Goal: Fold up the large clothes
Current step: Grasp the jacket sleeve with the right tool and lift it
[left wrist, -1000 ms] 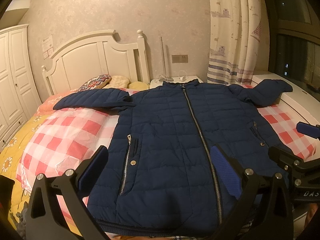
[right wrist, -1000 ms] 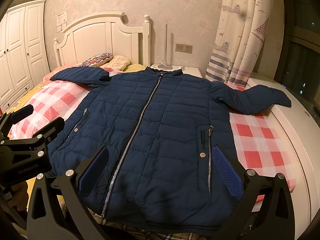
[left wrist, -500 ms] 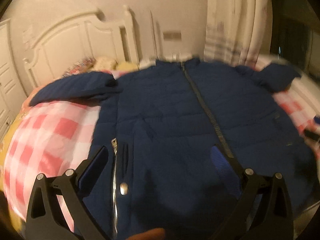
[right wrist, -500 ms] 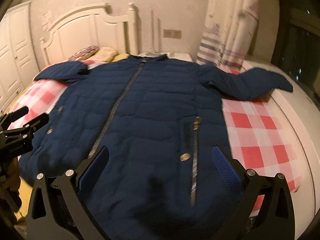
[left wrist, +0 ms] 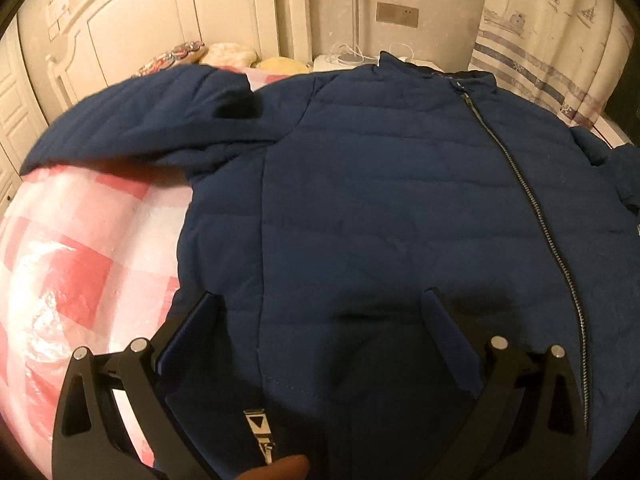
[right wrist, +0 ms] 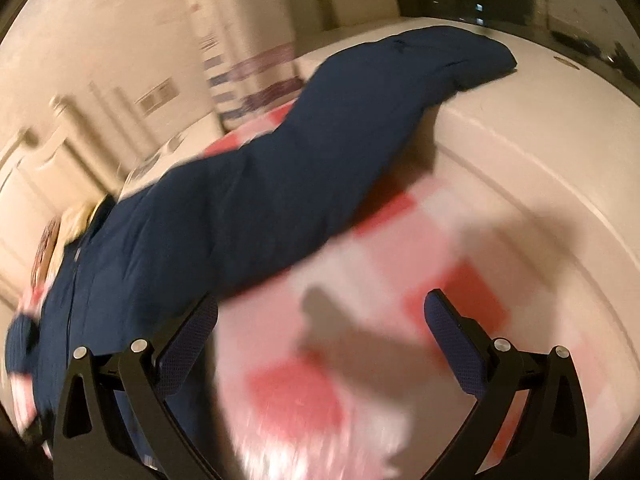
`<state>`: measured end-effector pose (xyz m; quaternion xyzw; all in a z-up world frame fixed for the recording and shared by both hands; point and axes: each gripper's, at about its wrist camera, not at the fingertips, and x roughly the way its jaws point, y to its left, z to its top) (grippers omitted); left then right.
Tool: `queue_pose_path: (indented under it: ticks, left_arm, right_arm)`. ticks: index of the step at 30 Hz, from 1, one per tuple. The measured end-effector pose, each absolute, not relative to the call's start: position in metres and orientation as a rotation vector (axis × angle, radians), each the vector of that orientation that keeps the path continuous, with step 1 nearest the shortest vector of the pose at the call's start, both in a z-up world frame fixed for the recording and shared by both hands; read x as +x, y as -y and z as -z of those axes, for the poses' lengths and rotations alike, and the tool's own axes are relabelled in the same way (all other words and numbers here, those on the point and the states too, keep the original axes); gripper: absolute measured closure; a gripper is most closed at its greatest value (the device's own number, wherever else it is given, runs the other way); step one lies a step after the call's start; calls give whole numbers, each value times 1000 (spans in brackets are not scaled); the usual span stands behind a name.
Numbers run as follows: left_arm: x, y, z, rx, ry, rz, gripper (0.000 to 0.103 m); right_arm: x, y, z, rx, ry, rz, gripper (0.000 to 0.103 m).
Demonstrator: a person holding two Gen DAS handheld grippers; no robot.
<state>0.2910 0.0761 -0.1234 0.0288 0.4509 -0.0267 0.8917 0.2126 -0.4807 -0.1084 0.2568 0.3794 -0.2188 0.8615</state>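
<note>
Jacket (left wrist: 380, 184) lies spread front-up on the bed, right under and ahead of the left gripper (left wrist: 322, 320); that gripper is spread wide, its blue-padded fingers (left wrist: 450, 340) low over the dark blue quilted cloth with nothing pinched between them; whether the pads touch the cloth I cannot tell. Ahead and to the right of this gripper the zipper (left wrist: 532, 200) runs up to the collar; ahead and to the left one sleeve (left wrist: 140, 124) stretches out over the pink checked bedspread (left wrist: 72, 264); beyond the sleeve are pillows (left wrist: 224, 54) against the white headboard (left wrist: 168, 12), and farther right a curtain (left wrist: 552, 28) hangs by the wall.

The right wrist view is blurred; the right gripper (right wrist: 320, 320) is also spread wide and holds nothing; between its fingers (right wrist: 188, 328) is bare checked bedspread (right wrist: 360, 312); the jacket (right wrist: 180, 232) lies to its left, with the other sleeve (right wrist: 400, 80) reaching ahead across the bedspread onto the white ledge (right wrist: 540, 140) beside the bed; the left finger sits just at the jacket's edge.
</note>
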Motion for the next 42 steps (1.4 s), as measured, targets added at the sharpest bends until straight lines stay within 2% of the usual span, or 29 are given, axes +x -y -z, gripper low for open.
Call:
queue_pose_path:
  ticks: [7,10,11,12,15,17,20,23,27,31,32,35,36,37,42]
  left_arm:
    - [285,-71,127,61,-963,40,2]
    - [289,-69,128,45,-971,39,2]
    - [289,-68,129,47,-972,39,2]
    - [289,-68,129,47,-971,39,2]
    - [290,-67,128,42,-969,40,2]
    - [290,-68,128,35,-966,40,2]
    - [290,-68,128,28,-963,41,2]
    - [289,-70,127,20,-958,46,2]
    - [285,-73,126,1,-948,61,2]
    - [282,-79,125,-37,-933,89,2]
    - [281,-81,124,-52,-926,97,2]
    - [280,-86,123,-96,-914,118,2]
    - [279,-87,122,-106,-910,123,2]
    - [279,-89,122,-120,-904,129,2]
    - [276,-93,121,-158,-885,144,2]
  right_arm:
    - [265,533,116,527,-804,569,4]
    - [280,541,124,559,-828,556,8]
    - [284,537,123,539,-824,537,16]
    - [286,531,118,511,-809,521,39]
    - [282,498,93,440,-706,467,58]
    - [278,456,64,345,-630,386,60]
    - [277,381,31,199,-560,232,60]
    - [281,295,22,20,-561,72,60]
    - [288,191,55,-119,-693,-163,59]
    - [291,117,126,-332,-900,-242,59]
    - [282,112,126,-374,-845,-215,59]
    - [266,122,119,-364,-901,-187,54]
    - [263,130,114,-319,-920,-201,42]
    - [260,143,106,-216,-940,-259,7]
    - [202,205,71,61,-834,-300,5]
